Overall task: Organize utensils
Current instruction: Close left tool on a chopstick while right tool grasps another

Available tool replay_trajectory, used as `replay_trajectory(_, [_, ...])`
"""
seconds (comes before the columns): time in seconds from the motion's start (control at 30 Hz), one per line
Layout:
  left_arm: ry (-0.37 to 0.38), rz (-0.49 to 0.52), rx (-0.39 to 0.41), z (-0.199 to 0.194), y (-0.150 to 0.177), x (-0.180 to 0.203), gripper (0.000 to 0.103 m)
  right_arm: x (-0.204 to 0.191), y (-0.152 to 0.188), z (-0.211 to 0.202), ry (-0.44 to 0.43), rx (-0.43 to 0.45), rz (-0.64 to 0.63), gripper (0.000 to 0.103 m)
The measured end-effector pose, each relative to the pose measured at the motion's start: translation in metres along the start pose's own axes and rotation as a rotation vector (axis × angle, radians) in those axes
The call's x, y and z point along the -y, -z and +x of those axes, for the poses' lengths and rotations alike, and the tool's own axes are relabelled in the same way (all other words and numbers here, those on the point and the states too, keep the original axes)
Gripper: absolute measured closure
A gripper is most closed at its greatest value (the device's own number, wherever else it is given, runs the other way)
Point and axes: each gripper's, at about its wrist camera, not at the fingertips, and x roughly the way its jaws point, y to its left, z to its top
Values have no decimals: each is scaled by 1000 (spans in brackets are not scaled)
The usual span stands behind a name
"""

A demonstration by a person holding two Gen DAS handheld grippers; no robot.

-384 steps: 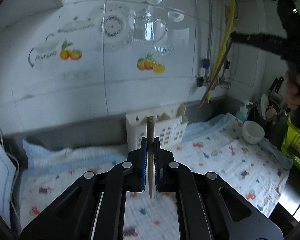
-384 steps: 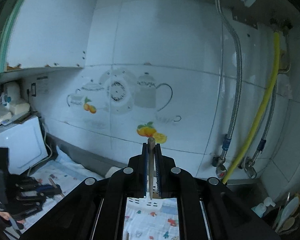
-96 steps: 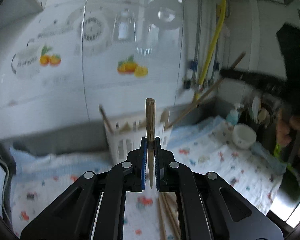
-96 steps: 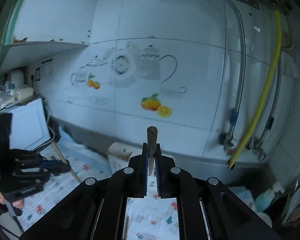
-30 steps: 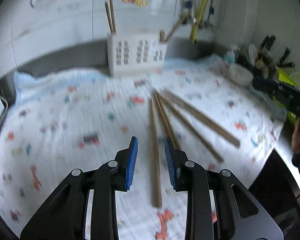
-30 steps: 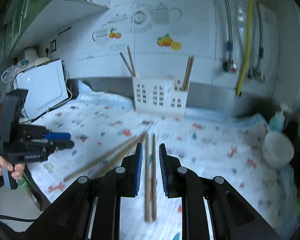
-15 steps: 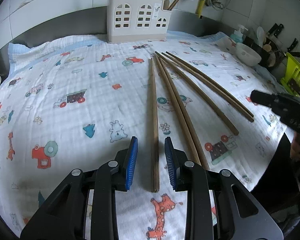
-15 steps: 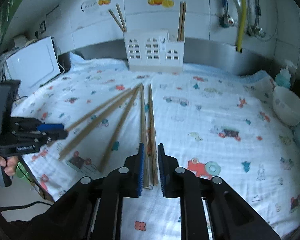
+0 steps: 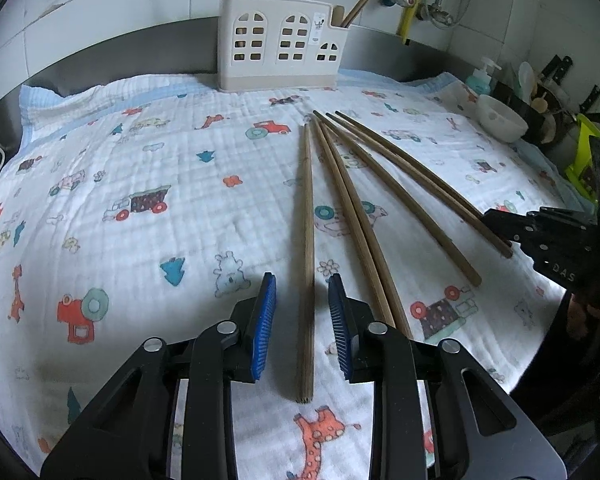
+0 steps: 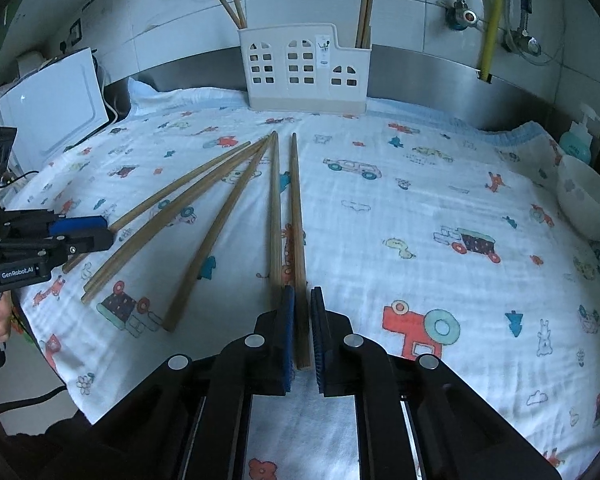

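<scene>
While five chopsticks lie fanned on cloth (image 9: 148,168), left gripper (image 9: 302,307) straddles leftmost chopstick (image 9: 308,240), jaws narrowing, untouched; right gripper (image 10: 302,322) nearly clamps rightmost chopstick (image 10: 297,220). Light, stiff, smooth; grip near thick end.

Soft daylight evenly fills both sharp fisheye views, glare on the wall tiles (image 10: 400,12), edges bowed and vignetted.

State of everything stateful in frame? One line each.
Left tongs: open, just been closing around leftmost chopstick, not touching.
Right tongs: shut on rightmost chopstick, lying on cloth.
Three other chopsticks: loose on cloth.
Holder: upright, chopsticks in both end compartments.
Bowl: upright.
</scene>
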Motion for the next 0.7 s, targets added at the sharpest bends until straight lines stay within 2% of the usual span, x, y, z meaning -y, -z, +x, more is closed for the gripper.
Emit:
replay_trajectory(0.1, [-28, 27, -1, 3, -3, 3, 86, 1, 0, 1, 0, 2, 8, 96])
replay_trajectory(0.2, [-17, 18, -2, 4, -5, 4, 91, 2, 1, 1, -3, 6, 20, 96])
replay_trajectory(0.47, [3, 21, 9, 6, -3, 4, 91, 3, 1, 0, -6, 16, 42, 96])
replay_trajectory(0.53, [10, 18, 5, 5, -5, 3, 98, 2, 0, -2, -4, 21, 41, 96])
replay_trajectory(0.7, [44, 17, 36, -9, -13, 1, 98, -2, -10, -21, 8, 67, 16, 96])
